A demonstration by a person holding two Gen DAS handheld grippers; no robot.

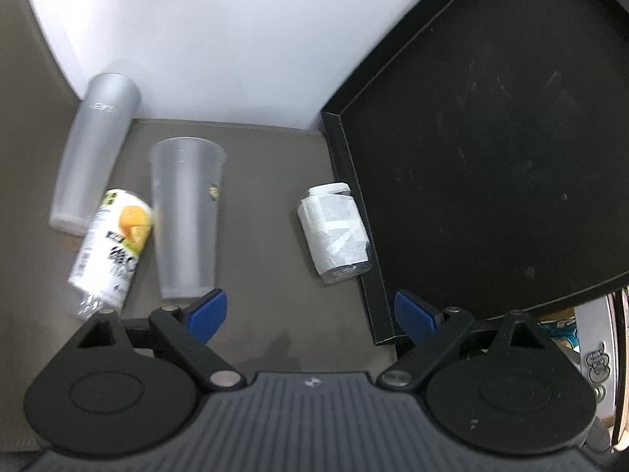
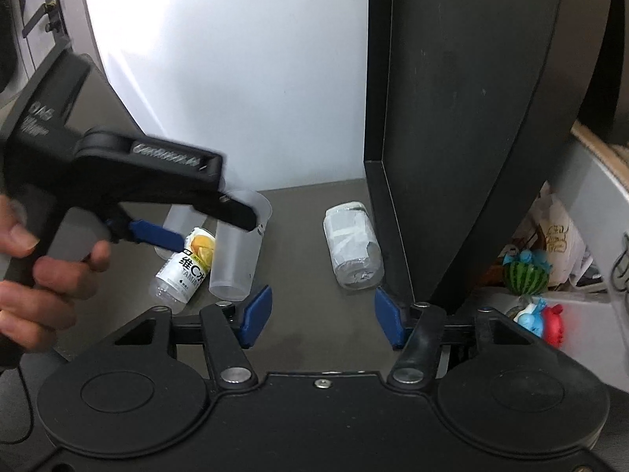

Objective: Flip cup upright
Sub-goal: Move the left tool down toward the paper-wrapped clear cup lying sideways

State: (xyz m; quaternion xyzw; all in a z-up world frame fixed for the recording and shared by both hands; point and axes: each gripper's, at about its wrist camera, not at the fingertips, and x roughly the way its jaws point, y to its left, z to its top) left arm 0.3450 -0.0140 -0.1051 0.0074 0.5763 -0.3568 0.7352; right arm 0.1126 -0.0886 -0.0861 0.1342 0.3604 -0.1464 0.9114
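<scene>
A translucent plastic cup (image 1: 186,216) stands on the grey table with its rim up; it also shows in the right wrist view (image 2: 240,251). A second frosted cup (image 1: 94,153) stands behind it at the left with its wide rim down. My left gripper (image 1: 310,314) is open and empty, just in front of the near cup. In the right wrist view the left gripper (image 2: 204,228) hangs over the cups with its blue fingers apart. My right gripper (image 2: 322,320) is open and empty, nearer the table's front.
A small bottle with an orange label (image 1: 112,251) lies between the two cups. A taped jar (image 1: 336,232) lies against a large black panel (image 1: 491,157) at the right. A white wall (image 1: 216,39) stands behind. Toys (image 2: 526,275) sit on a shelf at the right.
</scene>
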